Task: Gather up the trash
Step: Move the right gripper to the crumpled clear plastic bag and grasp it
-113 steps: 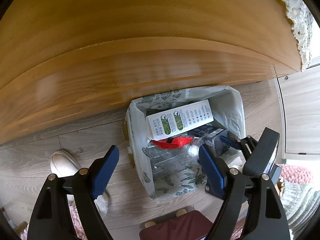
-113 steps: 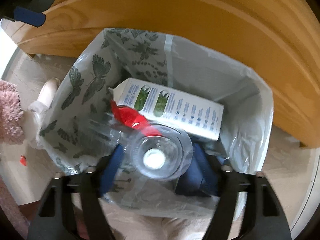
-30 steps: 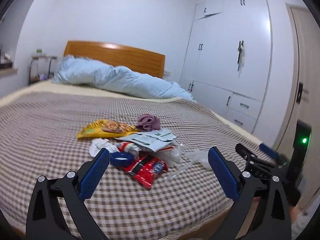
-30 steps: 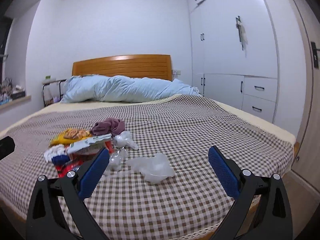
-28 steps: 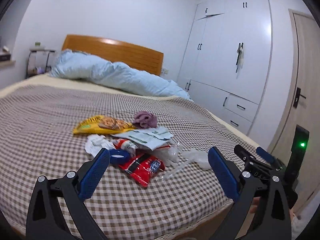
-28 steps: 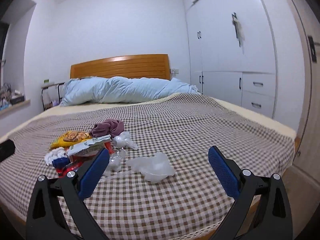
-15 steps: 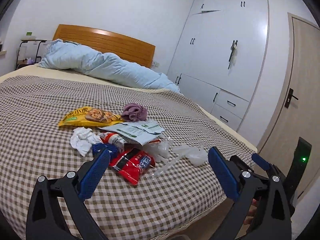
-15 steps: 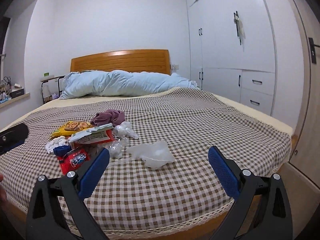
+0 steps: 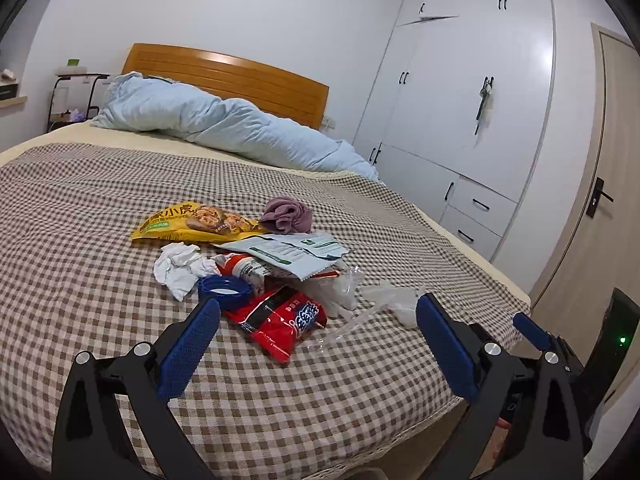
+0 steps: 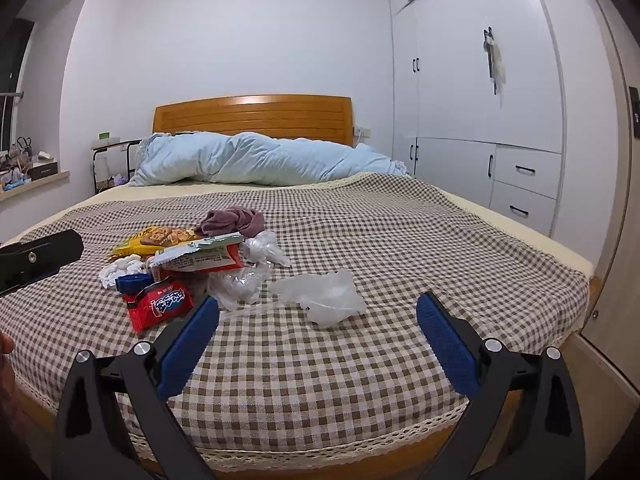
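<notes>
A heap of trash lies on the checked bedspread (image 9: 80,240): a red snack packet (image 9: 282,320) (image 10: 160,304), a blue lid (image 9: 226,290), a white crumpled tissue (image 9: 178,268), a yellow snack bag (image 9: 192,222), a white-green pouch (image 9: 288,252) and clear plastic wrap (image 10: 324,292) (image 9: 396,300). My left gripper (image 9: 318,344) is open just short of the red packet, holding nothing. My right gripper (image 10: 318,344) is open before the clear wrap, also holding nothing. In the left wrist view the right gripper's fingers (image 9: 532,332) show at lower right.
A purple cloth (image 9: 286,218) lies behind the heap. A light blue duvet (image 10: 256,160) is bunched before the wooden headboard (image 10: 252,114). White wardrobes (image 10: 480,100) line the right wall. A lace hem edges the bed's foot (image 10: 360,436). The trash bin is out of view.
Both grippers left the lined bin under the wooden frame and rose to face the bed. Over the last second they have moved closer to the heap. The right gripper no longer holds the clear cup.
</notes>
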The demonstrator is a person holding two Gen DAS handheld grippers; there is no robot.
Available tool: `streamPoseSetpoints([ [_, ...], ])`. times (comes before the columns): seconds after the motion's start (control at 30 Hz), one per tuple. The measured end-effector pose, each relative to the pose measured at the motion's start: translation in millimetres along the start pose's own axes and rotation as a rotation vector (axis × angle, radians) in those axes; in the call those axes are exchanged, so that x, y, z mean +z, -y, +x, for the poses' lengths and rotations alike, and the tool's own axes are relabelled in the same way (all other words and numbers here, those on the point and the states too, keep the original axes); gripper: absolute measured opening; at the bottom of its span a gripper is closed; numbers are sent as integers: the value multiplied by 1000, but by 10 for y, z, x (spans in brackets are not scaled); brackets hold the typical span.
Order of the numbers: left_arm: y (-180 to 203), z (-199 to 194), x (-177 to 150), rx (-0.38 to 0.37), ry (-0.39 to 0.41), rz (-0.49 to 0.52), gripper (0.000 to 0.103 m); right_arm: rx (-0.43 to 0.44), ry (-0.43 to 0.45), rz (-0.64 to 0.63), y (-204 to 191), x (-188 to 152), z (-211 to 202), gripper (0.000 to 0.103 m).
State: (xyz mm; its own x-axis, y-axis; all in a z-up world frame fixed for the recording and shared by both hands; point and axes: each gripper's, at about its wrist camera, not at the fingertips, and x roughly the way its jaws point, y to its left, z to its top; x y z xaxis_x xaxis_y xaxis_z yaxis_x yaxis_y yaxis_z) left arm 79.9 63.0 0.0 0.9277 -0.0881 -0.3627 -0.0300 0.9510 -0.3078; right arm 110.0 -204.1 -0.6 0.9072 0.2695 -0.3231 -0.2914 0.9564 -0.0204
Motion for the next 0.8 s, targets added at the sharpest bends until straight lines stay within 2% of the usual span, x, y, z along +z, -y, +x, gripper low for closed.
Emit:
streamPoseSetpoints([
  [0.3,32,-17,-33,-9,3,18,95,3,-19,19,26,-15,19,95],
  [0.8,-30,4,-44,31,0,5,95,13,-38,3,-17,-42,45,95],
])
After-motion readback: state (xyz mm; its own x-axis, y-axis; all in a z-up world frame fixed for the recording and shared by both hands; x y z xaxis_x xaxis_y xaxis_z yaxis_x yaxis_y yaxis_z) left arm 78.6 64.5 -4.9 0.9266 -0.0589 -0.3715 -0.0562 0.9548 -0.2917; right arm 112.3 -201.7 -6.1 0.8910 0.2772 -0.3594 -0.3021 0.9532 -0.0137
